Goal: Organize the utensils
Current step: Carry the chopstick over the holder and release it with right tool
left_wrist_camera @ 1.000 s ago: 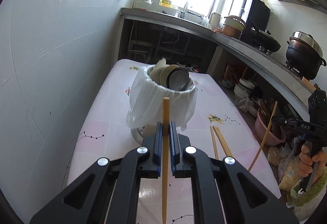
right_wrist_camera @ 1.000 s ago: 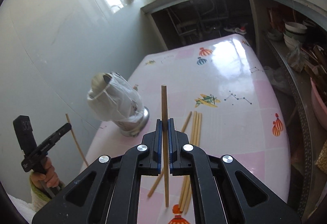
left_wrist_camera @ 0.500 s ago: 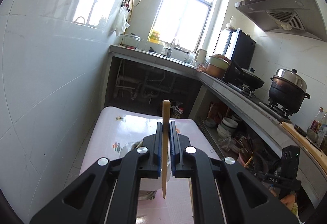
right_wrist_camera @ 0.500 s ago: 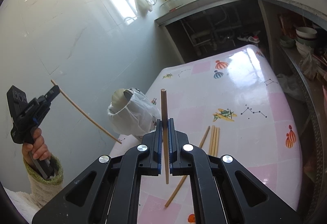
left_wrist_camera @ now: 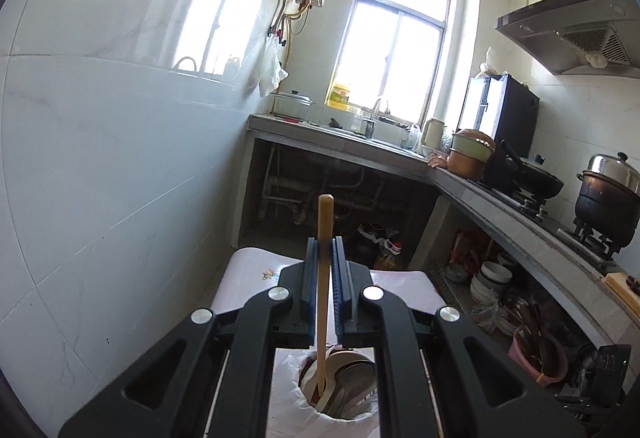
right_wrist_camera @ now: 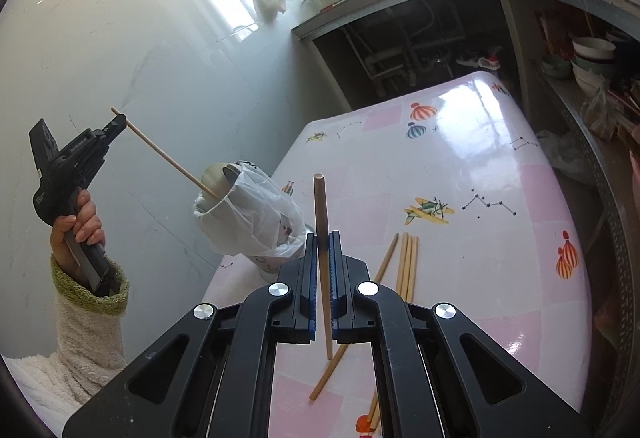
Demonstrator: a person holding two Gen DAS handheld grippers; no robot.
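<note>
Two hand-held grippers, left clamping chopstick over container, right clamping another.

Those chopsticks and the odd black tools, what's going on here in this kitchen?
A person is tidying chopsticks with a hand-held gripper in each hand. The left gripper is shut on one chopstick, whose lower tip is at the mouth of the bag-lined holder on the table. The right gripper is shut on another chopstick, held above the table. Several loose chopsticks lie on the table beside the holder, not yet put away.
</note>
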